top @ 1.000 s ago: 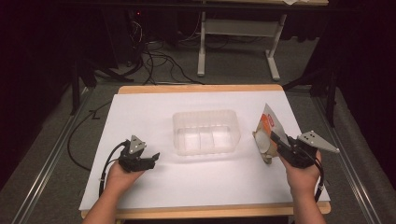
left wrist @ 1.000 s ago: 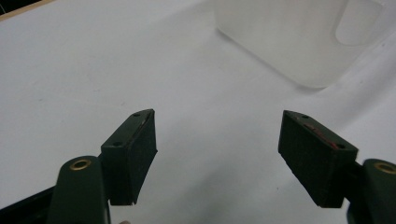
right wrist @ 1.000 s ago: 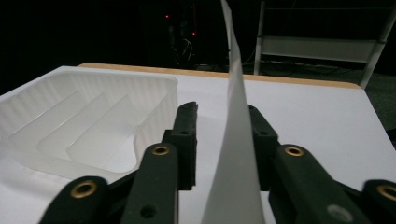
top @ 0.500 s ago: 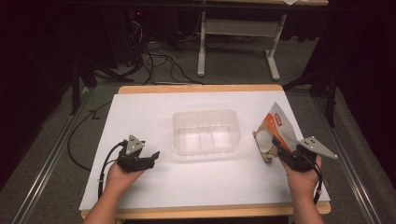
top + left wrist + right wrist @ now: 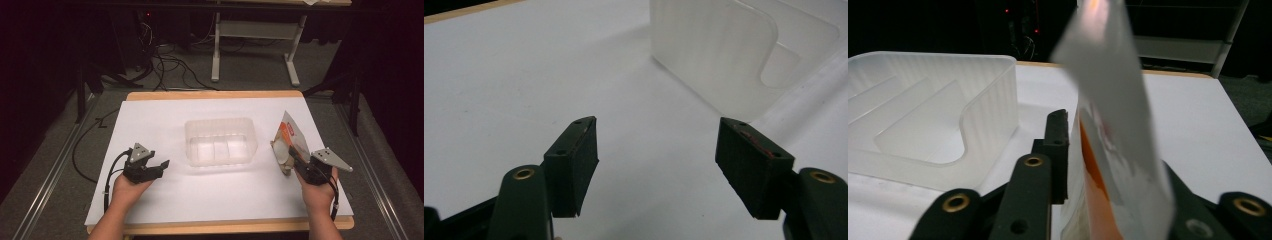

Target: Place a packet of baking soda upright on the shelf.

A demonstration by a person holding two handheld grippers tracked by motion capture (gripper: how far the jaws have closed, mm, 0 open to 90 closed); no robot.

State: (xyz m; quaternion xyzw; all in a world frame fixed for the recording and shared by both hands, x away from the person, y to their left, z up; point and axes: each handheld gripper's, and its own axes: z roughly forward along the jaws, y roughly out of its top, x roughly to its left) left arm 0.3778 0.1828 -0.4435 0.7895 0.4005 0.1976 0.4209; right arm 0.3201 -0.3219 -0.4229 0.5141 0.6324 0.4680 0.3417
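White-and-orange pouch (image 5: 1108, 150) upright, pinched in right claw (image 5: 1108, 165), clear plastic tub (image 5: 933, 105) beside, left

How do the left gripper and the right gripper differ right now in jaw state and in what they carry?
The left gripper stands open with nothing between its pads, while the right gripper has just been closing and is shut on the pouch. The left gripper sits low over the white table cover; the right gripper holds the pouch upright beside the clear plastic tray. Both flank the tray, each in a hand.
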